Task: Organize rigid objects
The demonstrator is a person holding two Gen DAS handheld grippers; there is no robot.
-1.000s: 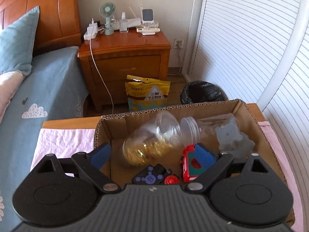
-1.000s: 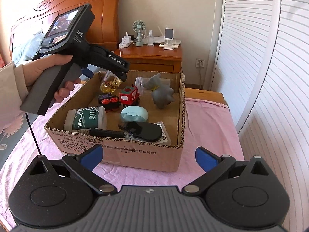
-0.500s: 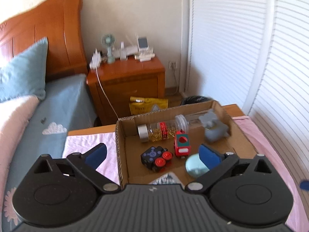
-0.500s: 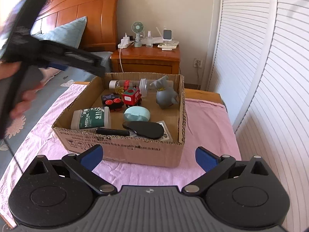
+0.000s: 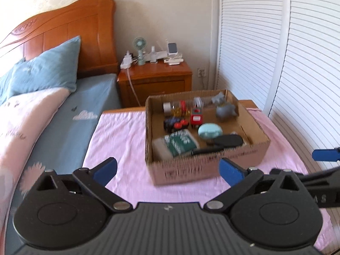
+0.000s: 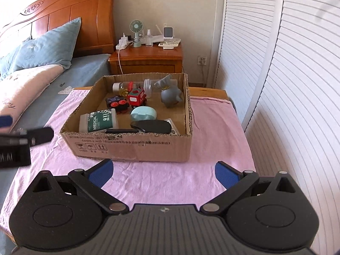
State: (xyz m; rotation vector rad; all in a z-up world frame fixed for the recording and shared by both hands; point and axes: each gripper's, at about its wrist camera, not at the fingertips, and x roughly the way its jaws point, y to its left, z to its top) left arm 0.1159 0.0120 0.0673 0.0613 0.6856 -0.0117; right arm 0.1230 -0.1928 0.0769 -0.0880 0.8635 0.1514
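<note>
Inside cardboard box (image 6: 131,146), clear jar (image 6: 125,86), red toy truck (image 6: 137,98), medical canister (image 6: 98,120)

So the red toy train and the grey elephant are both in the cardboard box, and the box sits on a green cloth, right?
Not quite: the cloth is pink, as the right wrist view shows. The red toy train and grey elephant are indeed in the cardboard box.

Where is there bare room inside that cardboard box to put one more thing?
The cardboard box has bare floor along its left wall, beyond the medical bottle, and at the right wall in front of the grey shark toy. Its near edge is crowded.
</note>
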